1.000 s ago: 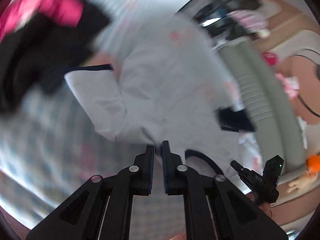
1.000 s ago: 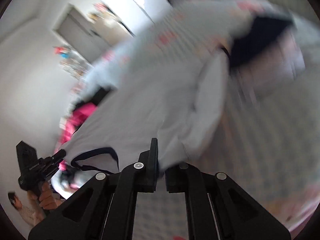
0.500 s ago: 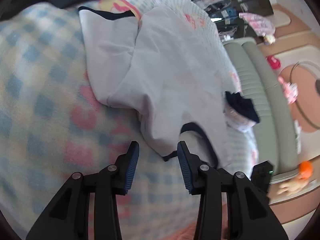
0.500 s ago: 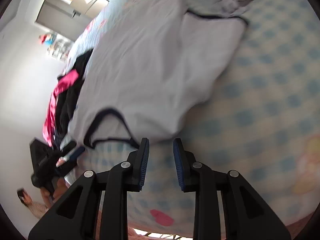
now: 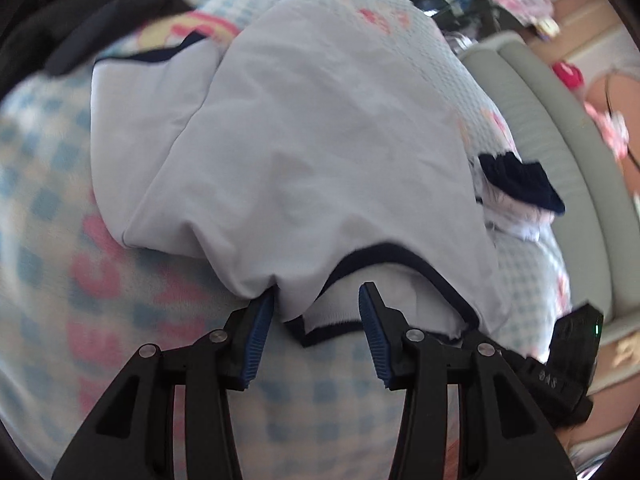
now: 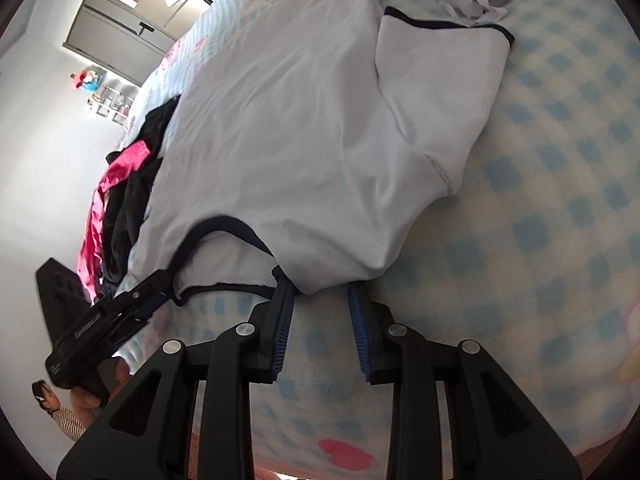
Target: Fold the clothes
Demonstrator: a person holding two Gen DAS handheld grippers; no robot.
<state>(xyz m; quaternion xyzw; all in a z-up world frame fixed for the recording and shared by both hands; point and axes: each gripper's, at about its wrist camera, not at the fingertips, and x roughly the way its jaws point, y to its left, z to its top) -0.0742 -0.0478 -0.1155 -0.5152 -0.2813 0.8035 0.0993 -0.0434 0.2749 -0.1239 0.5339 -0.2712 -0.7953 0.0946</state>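
A white T-shirt with navy trim (image 5: 312, 140) lies spread on a blue-checked blanket (image 5: 48, 280), collar toward me, sleeves out to the sides. My left gripper (image 5: 316, 300) is open, its jaws astride the shirt's shoulder edge beside the navy collar (image 5: 384, 252). In the right wrist view the same shirt (image 6: 304, 120) lies flat, and my right gripper (image 6: 322, 294) is open at the other shoulder corner, next to the collar (image 6: 224, 228). The left gripper also shows in the right wrist view (image 6: 108, 316).
A pile of black and pink clothes (image 5: 80, 8) lies at the far left, also in the right wrist view (image 6: 124, 192). A dark and white crumpled garment (image 5: 516, 188) lies right of the shirt. A grey padded bed frame (image 5: 560, 152) borders the right side.
The shirt was held up in both shut grippers, then laid flat on the blanket. Both grippers have opened and let go of it.
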